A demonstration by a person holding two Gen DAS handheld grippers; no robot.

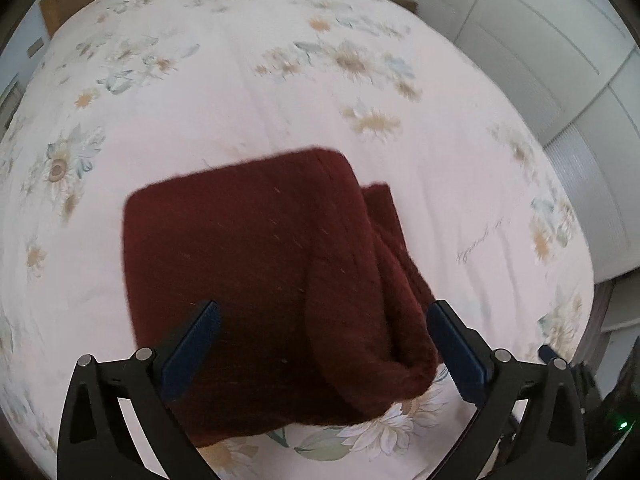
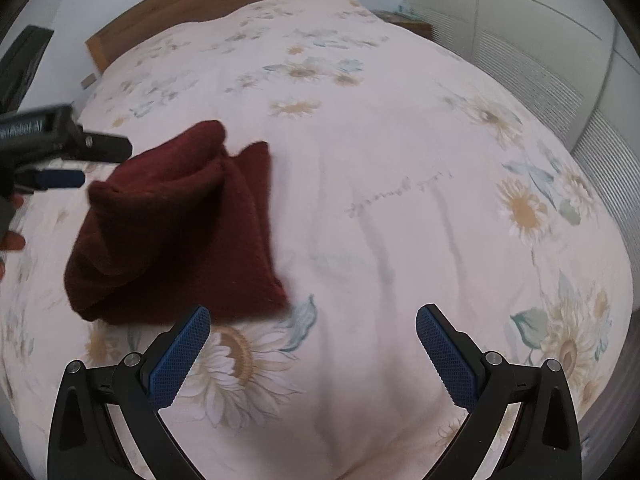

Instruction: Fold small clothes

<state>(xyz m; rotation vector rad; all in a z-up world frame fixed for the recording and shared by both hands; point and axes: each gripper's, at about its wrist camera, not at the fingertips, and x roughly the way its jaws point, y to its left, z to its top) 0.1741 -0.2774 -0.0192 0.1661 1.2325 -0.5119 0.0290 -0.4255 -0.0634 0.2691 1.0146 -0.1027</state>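
A dark red knitted garment (image 1: 256, 264) lies folded into a thick bundle on the flowered bedspread (image 1: 280, 92). My left gripper (image 1: 322, 322) hangs over it, open wide, its blue pads (image 1: 192, 350) apart from the cloth and nothing gripped. In the right wrist view the same red bundle (image 2: 176, 224) lies at the left, with the left gripper (image 2: 60, 178) beside its upper left corner. My right gripper (image 2: 314, 330) stands open over bare bedspread to the right of the bundle, with nothing between its fingers.
A wooden headboard (image 2: 208, 4) runs along the bed's far end. White wardrobe doors (image 2: 520, 32) stand along the right side. A person's hand (image 2: 10, 236) shows at the left edge. Plain bedspread lies to the right of the bundle.
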